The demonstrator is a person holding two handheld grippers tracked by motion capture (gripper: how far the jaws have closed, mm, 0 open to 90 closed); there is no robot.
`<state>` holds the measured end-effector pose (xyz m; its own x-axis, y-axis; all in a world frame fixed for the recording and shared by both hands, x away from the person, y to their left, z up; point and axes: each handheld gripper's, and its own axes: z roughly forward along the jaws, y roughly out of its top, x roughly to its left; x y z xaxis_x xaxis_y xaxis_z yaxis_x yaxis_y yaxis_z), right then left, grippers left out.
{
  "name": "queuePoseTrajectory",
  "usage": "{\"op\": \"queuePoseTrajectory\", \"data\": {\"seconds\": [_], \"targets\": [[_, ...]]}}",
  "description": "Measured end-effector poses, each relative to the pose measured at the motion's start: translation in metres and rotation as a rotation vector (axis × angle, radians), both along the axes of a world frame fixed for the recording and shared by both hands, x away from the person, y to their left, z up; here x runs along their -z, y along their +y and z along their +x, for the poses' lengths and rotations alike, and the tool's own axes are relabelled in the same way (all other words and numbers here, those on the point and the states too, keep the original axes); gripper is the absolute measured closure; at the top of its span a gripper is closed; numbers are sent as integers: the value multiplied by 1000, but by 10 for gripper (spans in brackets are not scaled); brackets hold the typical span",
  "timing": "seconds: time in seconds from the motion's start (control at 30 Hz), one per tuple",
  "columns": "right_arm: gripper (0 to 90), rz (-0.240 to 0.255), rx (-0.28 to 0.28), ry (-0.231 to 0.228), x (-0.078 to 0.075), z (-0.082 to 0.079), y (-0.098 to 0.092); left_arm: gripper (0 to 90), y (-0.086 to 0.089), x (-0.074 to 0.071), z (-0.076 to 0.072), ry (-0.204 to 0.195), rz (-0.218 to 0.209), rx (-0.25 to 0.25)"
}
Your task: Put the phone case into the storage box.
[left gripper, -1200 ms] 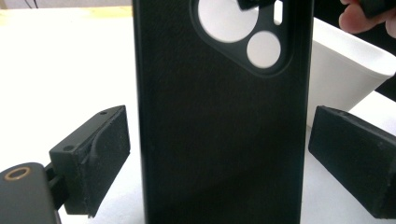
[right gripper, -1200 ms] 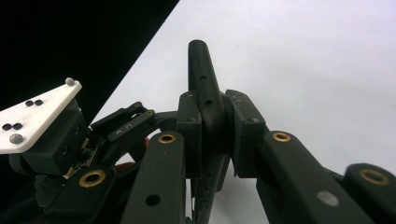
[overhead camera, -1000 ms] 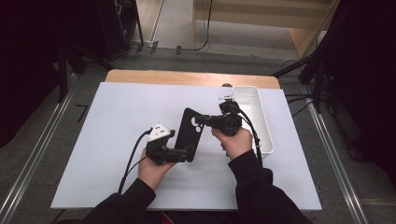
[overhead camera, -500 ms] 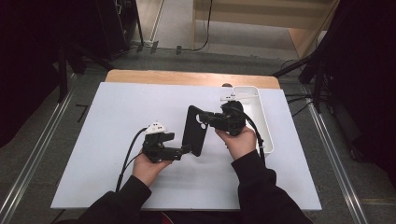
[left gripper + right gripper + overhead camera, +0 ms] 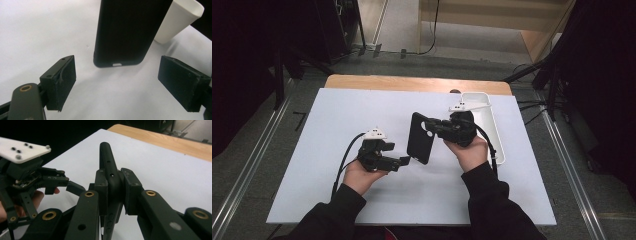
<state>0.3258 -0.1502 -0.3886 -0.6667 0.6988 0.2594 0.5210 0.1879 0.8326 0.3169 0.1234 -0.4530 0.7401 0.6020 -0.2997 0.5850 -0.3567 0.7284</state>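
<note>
Phone case (image 5: pixel 420 138) is clamped edgewise by the right gripper (image 5: pixel 435 126), presenting its near end to the left gripper (image 5: pixel 404 161), whose fingers (image 5: pixel 61 81), just narrowing, stand open.

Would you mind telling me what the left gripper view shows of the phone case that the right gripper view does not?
The left gripper view shows the phone case's broad dark face and its rounded bottom edge with a small slot. That edge lies between the left tool's open pads without touching them. A white tray stands behind it.

The right gripper view shows the case edge-on, its thin side with small holes clamped between the right tool's pads, and the wooden table edge beyond.

Both show the case above the white table surface.
</note>
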Motion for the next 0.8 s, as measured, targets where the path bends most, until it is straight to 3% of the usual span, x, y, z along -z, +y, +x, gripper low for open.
{"op": "queuePoseTrajectory", "data": {"seconds": [0.1, 0.33, 0.57, 0.8], "targets": [[746, -20, -21, -30, 0, -1, -1, 147, 2, 0, 2, 17, -5, 12], [746, 29, -99, -8, -1, 0, -8, 247, 4, -6, 4, 53, -1, 49], [746, 18, -164, -21, -5, 1, -15, 301, 7, -9, 6, 77, 7, 106], [746, 4, -228, -24, -9, 1, -18, 317, 7, -13, 7, 116, -28, 152]]}}
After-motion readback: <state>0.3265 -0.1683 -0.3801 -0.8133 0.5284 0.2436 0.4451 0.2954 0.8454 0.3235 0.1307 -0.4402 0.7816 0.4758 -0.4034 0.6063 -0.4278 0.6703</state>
